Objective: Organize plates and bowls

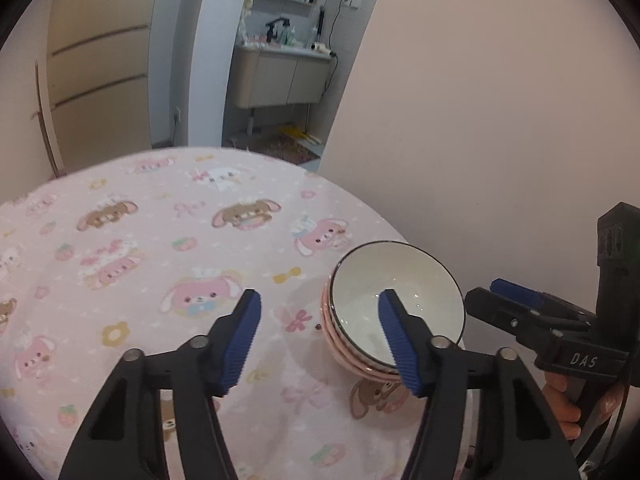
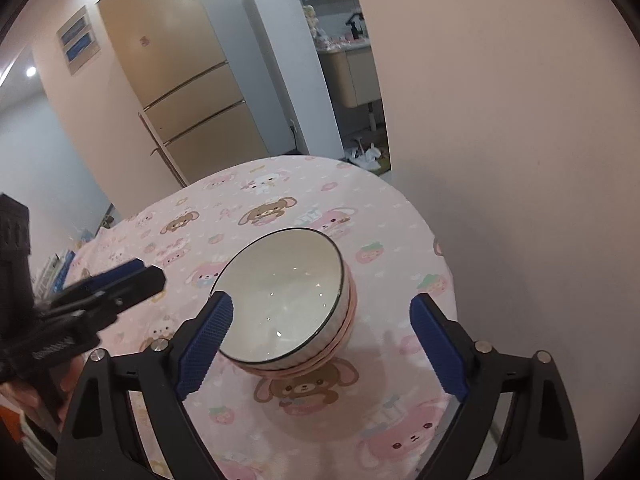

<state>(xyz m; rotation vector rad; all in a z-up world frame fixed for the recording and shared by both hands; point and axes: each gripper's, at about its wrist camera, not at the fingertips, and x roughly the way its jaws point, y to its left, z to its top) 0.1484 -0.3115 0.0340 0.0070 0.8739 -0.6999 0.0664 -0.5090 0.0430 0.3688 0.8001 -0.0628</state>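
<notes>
pink cartoon tablecloth (image 2: 392,280) is carrying the bowl stack (image 2: 296,304) near the wall-side edge. your right gripper (image 2: 320,344) is hovering spread wide, straddling it, gripping nothing. your left gripper (image 1: 320,336) is sitting released just left of the stack.

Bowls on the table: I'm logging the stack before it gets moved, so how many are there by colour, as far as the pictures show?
White bowl with dark rim: 1, on top of the stack.
Pink bowls: at least 2 by the rims showing beneath; exact number cannot be told.
Plates: 0 in view.
Total: at least 3 bowls, on the pink cartoon tablecloth.
</notes>
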